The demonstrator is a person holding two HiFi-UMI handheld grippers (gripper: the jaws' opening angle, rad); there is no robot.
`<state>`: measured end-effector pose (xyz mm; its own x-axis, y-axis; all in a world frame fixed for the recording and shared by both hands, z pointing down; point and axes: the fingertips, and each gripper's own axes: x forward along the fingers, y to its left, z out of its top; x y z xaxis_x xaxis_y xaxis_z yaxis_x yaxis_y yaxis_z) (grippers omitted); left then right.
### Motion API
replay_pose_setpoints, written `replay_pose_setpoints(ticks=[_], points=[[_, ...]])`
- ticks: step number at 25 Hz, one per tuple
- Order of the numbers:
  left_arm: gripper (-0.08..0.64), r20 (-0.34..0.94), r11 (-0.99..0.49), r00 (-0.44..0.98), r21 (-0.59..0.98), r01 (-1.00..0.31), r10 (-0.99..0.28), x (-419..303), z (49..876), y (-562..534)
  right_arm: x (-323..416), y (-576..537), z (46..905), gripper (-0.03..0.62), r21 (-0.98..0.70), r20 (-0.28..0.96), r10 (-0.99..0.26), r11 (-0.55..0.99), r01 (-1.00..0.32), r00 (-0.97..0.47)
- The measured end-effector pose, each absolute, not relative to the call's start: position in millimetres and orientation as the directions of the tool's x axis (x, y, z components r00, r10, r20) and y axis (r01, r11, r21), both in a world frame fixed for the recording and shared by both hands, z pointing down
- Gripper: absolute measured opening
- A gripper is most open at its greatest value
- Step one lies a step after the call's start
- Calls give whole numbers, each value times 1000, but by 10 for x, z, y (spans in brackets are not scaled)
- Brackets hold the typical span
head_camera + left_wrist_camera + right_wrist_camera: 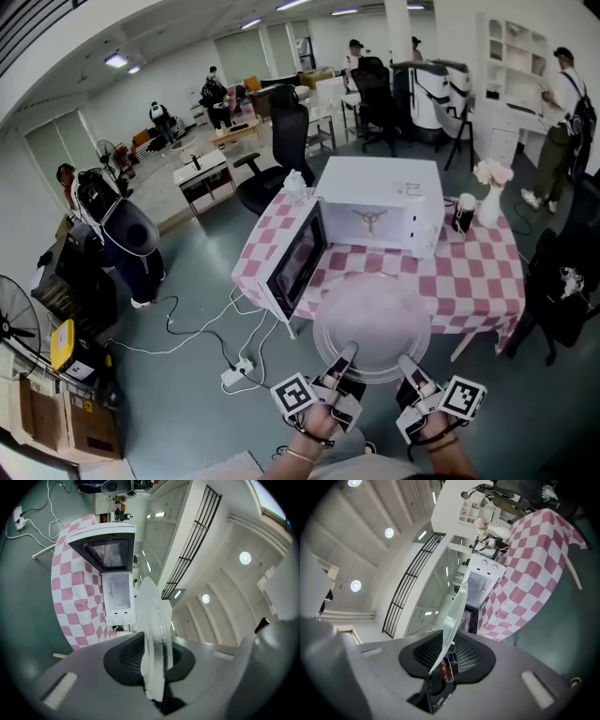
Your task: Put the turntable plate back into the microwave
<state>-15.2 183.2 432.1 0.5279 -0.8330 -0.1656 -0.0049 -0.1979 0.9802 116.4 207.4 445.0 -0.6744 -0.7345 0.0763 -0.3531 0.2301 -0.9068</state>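
In the head view the round clear glass turntable plate hangs level in front of the table, below the microwave. My left gripper and right gripper are each shut on its near rim, side by side. The white microwave stands on the pink-checked table with its door swung open to the left and its cavity bare. In the left gripper view the plate runs edge-on between the pads of the left gripper. In the right gripper view the plate is likewise clamped by the right gripper.
A vase of flowers and a dark cup stand on the table right of the microwave. A power strip with cables lies on the floor left of the table. An office chair stands behind; people stand farther back.
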Motion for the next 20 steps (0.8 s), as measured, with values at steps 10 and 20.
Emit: replay_pose_setpoints(ticks=[10, 20], points=[[34, -156, -184, 516, 983, -4, -842, -113, 4443, 1434, 1290, 1707, 4664, 83, -908, 192, -738, 117, -403, -647], [35, -147, -169, 557, 985, 11, -817, -90, 4508, 516, 1275, 836, 4666, 83, -902, 186, -766, 115, -417, -615]])
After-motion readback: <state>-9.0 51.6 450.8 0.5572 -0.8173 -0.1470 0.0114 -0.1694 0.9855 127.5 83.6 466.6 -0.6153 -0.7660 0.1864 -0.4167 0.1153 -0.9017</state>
